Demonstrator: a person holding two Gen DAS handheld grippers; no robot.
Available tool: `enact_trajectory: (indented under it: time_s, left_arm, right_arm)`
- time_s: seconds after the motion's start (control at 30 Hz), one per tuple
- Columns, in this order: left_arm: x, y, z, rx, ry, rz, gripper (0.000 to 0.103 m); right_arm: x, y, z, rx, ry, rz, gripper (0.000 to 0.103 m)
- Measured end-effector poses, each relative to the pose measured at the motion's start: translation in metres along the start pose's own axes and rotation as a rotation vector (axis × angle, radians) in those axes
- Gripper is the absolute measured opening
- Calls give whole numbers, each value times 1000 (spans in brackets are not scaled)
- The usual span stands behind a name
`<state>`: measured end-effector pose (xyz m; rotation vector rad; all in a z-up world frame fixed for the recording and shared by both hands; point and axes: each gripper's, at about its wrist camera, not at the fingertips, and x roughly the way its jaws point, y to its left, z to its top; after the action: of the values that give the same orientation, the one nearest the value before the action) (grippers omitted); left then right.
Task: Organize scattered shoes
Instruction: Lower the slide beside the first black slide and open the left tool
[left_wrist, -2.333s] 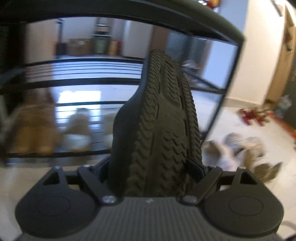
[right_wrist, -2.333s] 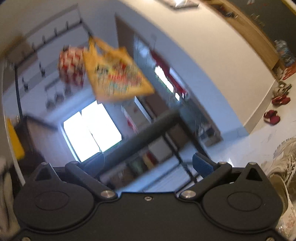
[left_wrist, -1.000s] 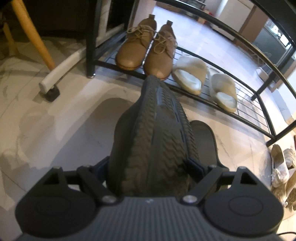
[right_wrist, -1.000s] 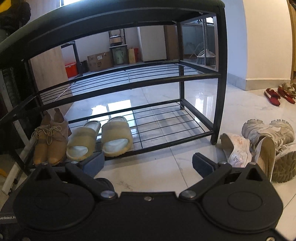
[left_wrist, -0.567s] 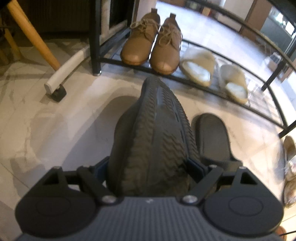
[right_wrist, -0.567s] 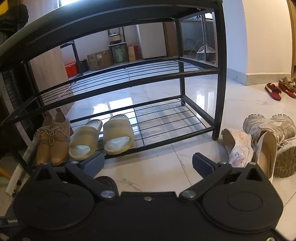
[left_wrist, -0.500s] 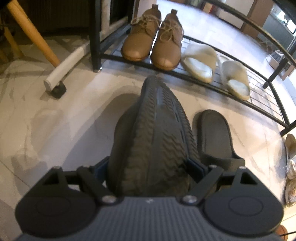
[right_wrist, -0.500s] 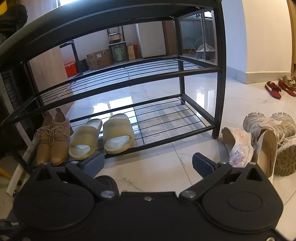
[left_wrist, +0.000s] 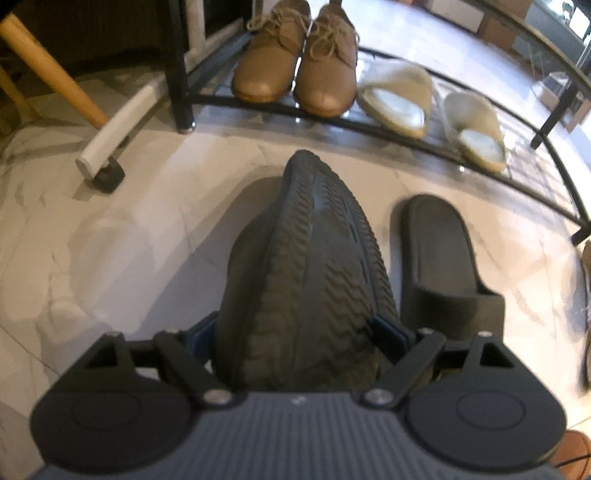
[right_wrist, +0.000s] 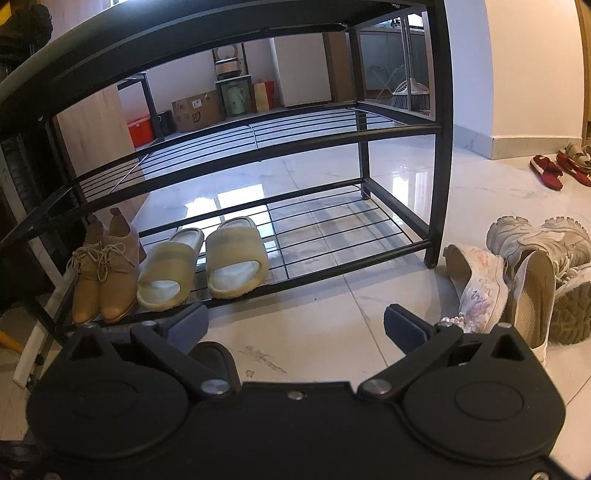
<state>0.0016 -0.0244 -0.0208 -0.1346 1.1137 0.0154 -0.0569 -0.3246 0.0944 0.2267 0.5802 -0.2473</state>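
1. The left gripper (left_wrist: 301, 332) clamps a black slide (left_wrist: 306, 266) between its pads, ribbed sole facing the camera, toe pointing toward the rack (left_wrist: 424, 142); the slide hangs over the pale marble floor (left_wrist: 92, 240), clear of the rack's front rail.

2. Its mate (left_wrist: 439, 254) lies flat on the floor just to the right of the held slide, toe strap nearest the gripper, heel toward the rack's front edge.

3. On the rack's bottom shelf, a pair of tan lace-ups (left_wrist: 295, 70) stands at the left end beside the corner post, toes at the front rail. A pair of beige slides (left_wrist: 432, 110) sits just to their right, also toes forward.

4. The right gripper (right_wrist: 295, 326) stands with jaws wide apart and nothing between them, facing the rack from low on the floor.

5. In the right wrist view the bottom shelf is bare from the beige slides (right_wrist: 207, 266) to its right end, and the middle shelf carries no shoes.

6. Off the rack's right front leg, a floral pump (right_wrist: 480, 288), a cream pump (right_wrist: 532, 295) and chunky boots (right_wrist: 546, 247) lie heaped and touching on the floor.

7. Red shoes (right_wrist: 554, 168) lie well apart, near the far wall.

8. A wooden leg (left_wrist: 51, 70) and a white bar (left_wrist: 118, 129) stand left of the rack's corner post.
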Motion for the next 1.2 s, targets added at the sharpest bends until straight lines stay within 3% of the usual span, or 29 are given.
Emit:
enact_trajectory:
  time_s: [0.13, 0.27, 0.63, 0.73, 0.83, 0.97, 1.03, 1.13, 1.2]
  left_arm:
    - [13, -3, -1, 18, 47, 22, 87]
    - [24, -7, -2, 29, 127, 8, 95]
    - [-21, 14, 7, -75, -24, -35, 102]
    - [-20, 22, 7, -95, -11, -29, 102]
    - [-14, 38, 5, -213, 40, -25, 102]
    - [-32, 51, 9, -275, -11, -12, 102]
    - [-45, 54, 15, -249, -40, -12, 102]
    - [-67, 54, 25, -109, -84, -13, 102]
    - [-78, 51, 29, -14, -103, -1, 102]
  right_arm:
    - [1, -2, 0, 10, 8, -2, 103]
    - [3, -3, -1, 19, 14, -1, 103]
    - [14, -7, -4, 40, 60, -11, 103]
    - [15, -8, -5, 49, 68, -11, 103]
    - [11, -9, -4, 57, 59, -3, 103]
    - [14, -11, -8, 46, 78, 38, 103]
    - [23, -5, -12, 8, 126, 93, 103]
    - [35, 23, -27, -178, 177, 141, 103]
    - [33, 47, -42, -344, 167, 178, 103]
